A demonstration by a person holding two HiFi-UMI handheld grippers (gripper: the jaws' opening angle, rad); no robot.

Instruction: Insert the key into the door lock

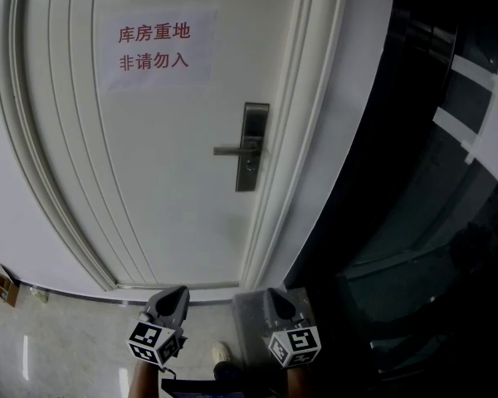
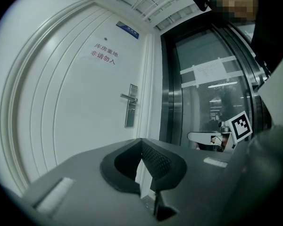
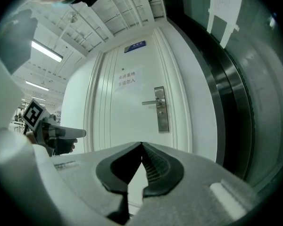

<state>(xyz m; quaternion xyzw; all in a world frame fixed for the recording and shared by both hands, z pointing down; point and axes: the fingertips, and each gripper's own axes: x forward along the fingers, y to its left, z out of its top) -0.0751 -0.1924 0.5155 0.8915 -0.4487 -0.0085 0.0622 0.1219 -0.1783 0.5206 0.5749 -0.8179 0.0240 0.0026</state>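
Observation:
A white door [image 1: 166,181] fills the head view, with a metal lock plate [image 1: 251,146] and a lever handle [image 1: 230,150] near its right edge. The lock plate [image 2: 130,106] also shows ahead in the left gripper view, and the lock plate [image 3: 161,109] in the right gripper view. My left gripper [image 1: 176,291] and right gripper [image 1: 272,293] sit side by side low in the head view, well short of the door and pointing level at it. Both have their jaws together: the left gripper [image 2: 141,139] and the right gripper [image 3: 141,143] show nothing between the pads. No key is visible.
A paper sign [image 1: 155,46] with red characters is stuck on the upper door. Right of the white door frame [image 1: 315,139] is a dark glass panel [image 1: 415,222] with taped paper [image 1: 490,114]. A small cardboard box [image 1: 4,287] lies on the floor at left. A shoe [image 1: 222,353] shows between the grippers.

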